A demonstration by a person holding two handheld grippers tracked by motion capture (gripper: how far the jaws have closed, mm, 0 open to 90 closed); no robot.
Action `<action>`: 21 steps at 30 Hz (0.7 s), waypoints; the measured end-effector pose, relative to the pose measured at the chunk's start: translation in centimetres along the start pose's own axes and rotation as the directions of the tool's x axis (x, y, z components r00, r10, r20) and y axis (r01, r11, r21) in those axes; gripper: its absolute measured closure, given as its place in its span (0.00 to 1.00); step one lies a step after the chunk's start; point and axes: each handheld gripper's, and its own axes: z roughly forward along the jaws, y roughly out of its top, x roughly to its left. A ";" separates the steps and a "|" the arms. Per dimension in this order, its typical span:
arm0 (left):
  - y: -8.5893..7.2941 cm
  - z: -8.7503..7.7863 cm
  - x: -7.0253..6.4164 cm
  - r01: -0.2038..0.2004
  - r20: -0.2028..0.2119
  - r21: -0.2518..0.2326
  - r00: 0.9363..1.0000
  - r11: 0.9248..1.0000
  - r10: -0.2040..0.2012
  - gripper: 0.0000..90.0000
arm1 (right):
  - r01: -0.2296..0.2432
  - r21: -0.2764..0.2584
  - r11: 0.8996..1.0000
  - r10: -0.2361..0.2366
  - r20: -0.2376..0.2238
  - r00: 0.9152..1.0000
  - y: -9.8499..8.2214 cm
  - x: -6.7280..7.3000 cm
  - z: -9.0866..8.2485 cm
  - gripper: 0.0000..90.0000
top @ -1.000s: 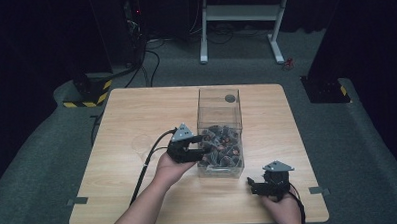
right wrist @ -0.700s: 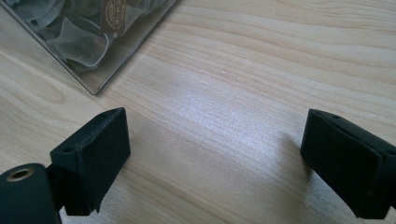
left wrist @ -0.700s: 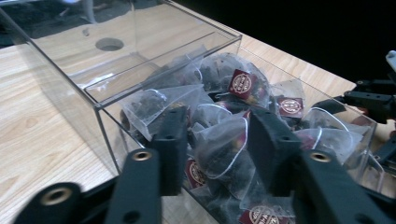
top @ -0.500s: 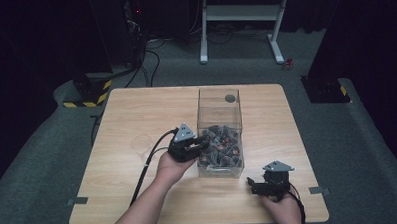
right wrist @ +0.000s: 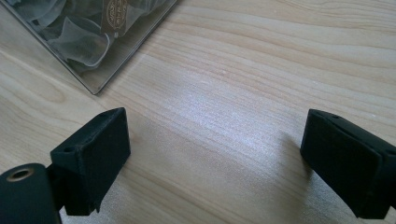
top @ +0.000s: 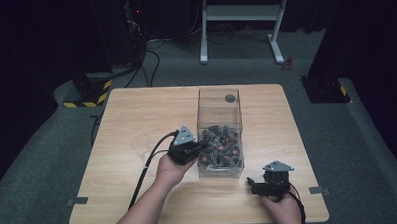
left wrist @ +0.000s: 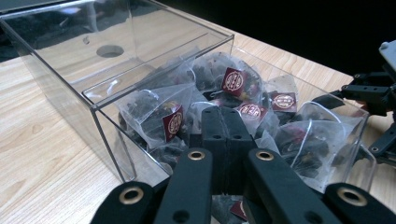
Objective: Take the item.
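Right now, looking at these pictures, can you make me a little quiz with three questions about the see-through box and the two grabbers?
1. True or false: the right gripper has its jaws wide apart over bare wooden table.
2. What fills the clear box? A) marbles B) tea bags with dark red tags C) water
3. Fill in the blank: the left gripper has its jaws pressed ______, pointing into the box at the tea bags.

Key
1. True. In the right gripper view, only wood lies between the jaws.
2. B.
3. Together. No gap shows between them, and whether they pinch a bag cannot be told.
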 end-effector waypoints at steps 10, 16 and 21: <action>0.1 -0.7 0.1 0.007 0.001 -0.029 1.000 1.000 -0.007 1.00 | 0.001 0.000 1.000 -0.001 0.000 1.000 0.0 0.0 0.0 0.09; 0.2 -1.0 0.0 0.015 0.000 -0.047 1.000 0.999 -0.015 1.00 | 0.000 0.000 1.000 0.000 0.000 1.000 0.0 0.0 0.0 0.09; 0.3 -1.4 0.1 0.015 0.000 -0.061 1.000 0.998 -0.015 1.00 | 0.000 0.000 1.000 0.000 0.000 1.000 0.0 0.0 0.0 0.09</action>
